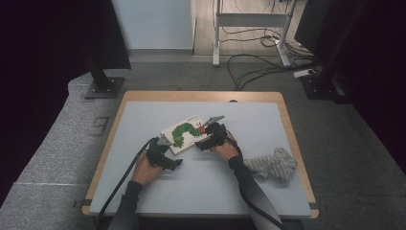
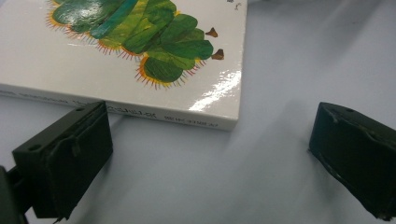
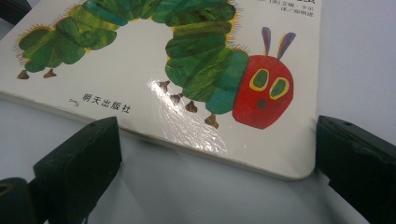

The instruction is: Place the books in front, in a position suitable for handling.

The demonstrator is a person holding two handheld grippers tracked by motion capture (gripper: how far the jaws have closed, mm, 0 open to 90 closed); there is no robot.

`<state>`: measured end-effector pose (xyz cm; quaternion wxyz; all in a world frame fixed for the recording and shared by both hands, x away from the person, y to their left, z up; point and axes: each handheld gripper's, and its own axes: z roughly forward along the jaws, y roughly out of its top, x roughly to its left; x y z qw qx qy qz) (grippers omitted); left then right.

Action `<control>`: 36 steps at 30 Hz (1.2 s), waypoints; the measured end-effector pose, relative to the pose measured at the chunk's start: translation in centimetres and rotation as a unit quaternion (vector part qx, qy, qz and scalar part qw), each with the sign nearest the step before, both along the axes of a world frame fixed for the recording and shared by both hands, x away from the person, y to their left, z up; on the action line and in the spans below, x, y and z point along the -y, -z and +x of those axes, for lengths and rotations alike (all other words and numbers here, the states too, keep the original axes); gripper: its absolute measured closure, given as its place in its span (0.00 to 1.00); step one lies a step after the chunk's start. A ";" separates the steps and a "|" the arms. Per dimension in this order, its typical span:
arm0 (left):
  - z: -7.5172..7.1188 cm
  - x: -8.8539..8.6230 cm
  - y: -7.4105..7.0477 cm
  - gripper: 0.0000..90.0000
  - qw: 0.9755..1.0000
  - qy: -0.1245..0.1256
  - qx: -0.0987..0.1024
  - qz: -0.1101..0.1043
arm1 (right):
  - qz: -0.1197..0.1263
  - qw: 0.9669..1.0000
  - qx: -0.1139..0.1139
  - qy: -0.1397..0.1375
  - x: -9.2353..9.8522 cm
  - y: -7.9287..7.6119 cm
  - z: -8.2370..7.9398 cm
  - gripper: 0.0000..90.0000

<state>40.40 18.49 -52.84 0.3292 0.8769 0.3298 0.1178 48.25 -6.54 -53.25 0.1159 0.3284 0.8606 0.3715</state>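
Observation:
A white picture book point(image 1: 186, 133) with a green caterpillar and red head on its cover lies flat in the middle of the table point(image 1: 239, 191). My left gripper point(image 1: 166, 145) sits at the book's near left side. In the left gripper view it is open point(image 2: 210, 154), facing the book's point(image 2: 140, 56) printed spine and a corner, with the left pad point(image 2: 70, 154) close against the spine. My right gripper point(image 1: 207, 132) is at the book's right end. In the right gripper view it is open point(image 3: 215, 158), its jaws spanning the near edge of the book point(image 3: 140, 84) by the rounded corner.
A grey knitted cloth point(image 1: 273, 164) lies crumpled near the table's right edge, just right of my right forearm. Beyond the table are black stand bases point(image 1: 104, 87), a white desk frame point(image 1: 249, 28) and loose cables point(image 1: 258, 67) on the grey floor.

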 end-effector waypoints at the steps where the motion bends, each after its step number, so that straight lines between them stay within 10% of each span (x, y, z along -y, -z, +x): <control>1: 0.0 0.0 0.0 0.00 1.000 -0.001 0.000 0.000 | -0.001 1.000 -0.002 0.002 0.0 -0.1 -0.1 0.03; 36: -4.8 0.8 -0.3 0.00 0.999 0.042 -0.019 0.005 | -0.007 1.000 -0.028 0.009 1.6 -0.5 -6.4 0.01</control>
